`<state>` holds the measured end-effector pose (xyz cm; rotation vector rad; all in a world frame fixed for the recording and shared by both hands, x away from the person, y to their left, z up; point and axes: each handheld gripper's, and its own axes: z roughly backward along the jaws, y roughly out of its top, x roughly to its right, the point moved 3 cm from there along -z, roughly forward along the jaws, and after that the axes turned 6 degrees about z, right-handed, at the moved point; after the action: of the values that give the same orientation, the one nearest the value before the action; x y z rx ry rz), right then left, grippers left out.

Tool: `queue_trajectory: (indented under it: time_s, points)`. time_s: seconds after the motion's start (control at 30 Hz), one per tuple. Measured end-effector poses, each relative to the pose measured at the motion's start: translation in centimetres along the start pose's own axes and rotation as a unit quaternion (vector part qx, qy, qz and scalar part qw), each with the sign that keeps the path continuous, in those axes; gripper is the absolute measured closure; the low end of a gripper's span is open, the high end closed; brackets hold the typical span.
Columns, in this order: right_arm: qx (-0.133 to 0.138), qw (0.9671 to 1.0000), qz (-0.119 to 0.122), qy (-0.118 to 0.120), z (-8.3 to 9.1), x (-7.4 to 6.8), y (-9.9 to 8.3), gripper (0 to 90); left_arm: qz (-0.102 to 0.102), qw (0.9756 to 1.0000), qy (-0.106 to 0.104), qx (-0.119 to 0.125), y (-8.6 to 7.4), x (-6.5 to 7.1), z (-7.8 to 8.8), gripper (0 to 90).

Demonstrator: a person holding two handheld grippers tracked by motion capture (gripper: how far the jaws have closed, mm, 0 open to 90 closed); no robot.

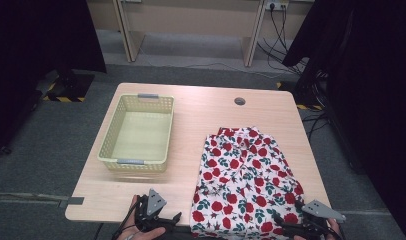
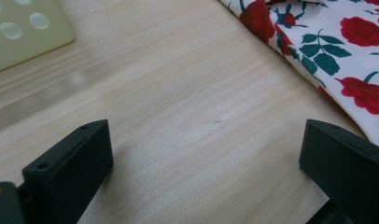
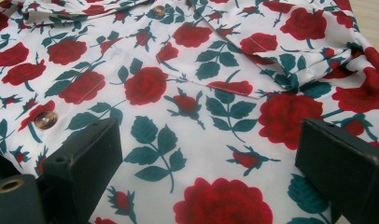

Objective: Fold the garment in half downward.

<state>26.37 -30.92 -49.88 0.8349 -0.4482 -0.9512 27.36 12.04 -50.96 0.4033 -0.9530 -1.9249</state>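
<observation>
Black grippers [image 1: 158, 220]; grey three-cornered plates

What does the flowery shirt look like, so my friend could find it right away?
Look at the light wooden table. On its right half, beside the pale yellow basket, lies the shirt, spread flat and reaching the near edge. It is white cloth covered in red roses and green leaves, with small brown buttons, the one patterned thing there.

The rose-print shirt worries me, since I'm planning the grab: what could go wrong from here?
The shirt hangs over the table's near edge, so a tug may slide it off. The right gripper, open over smooth fabric beside a button, may catch just one layer. The left gripper, open over bare wood, might close on nothing.
</observation>
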Motion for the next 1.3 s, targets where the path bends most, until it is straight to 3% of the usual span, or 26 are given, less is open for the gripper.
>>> queue_trajectory:
  time_s: [0.23,0.33,0.5,0.67,1.03,1.2,1.3]
  points:
    - [0.004,1.0000,-0.001,0.000,0.0,0.1,0.1,7.6,0.011,0.9999,-0.005,0.006,0.3,0.1,-0.2,2.4]
    - [0.005,1.0000,0.001,0.000,0.0,0.0,0.2,7.5,0.003,1.0000,-0.007,0.006,0.3,0.4,-0.2,2.4]
    - [0.010,0.9999,0.004,0.006,-0.2,0.0,0.4,5.1,0.008,0.9997,-0.016,0.014,0.8,0.8,-0.2,2.4]
    - [0.028,0.9995,0.011,-0.002,-0.1,0.3,1.2,2.6,0.000,0.9997,-0.019,0.015,1.4,1.0,-0.3,2.7]
    - [0.053,0.9984,-0.002,-0.021,-0.1,2.1,2.7,2.3,-0.013,0.9991,-0.033,0.025,4.1,1.8,-1.1,2.8]
    - [0.047,0.9986,0.002,-0.025,-0.6,2.5,3.2,2.3,-0.008,0.9989,-0.039,0.026,5.1,1.8,-1.6,2.1]
    - [0.046,0.9985,0.003,-0.028,-0.9,2.5,3.7,2.3,-0.015,0.9988,-0.041,0.025,5.6,2.0,-1.9,2.1]
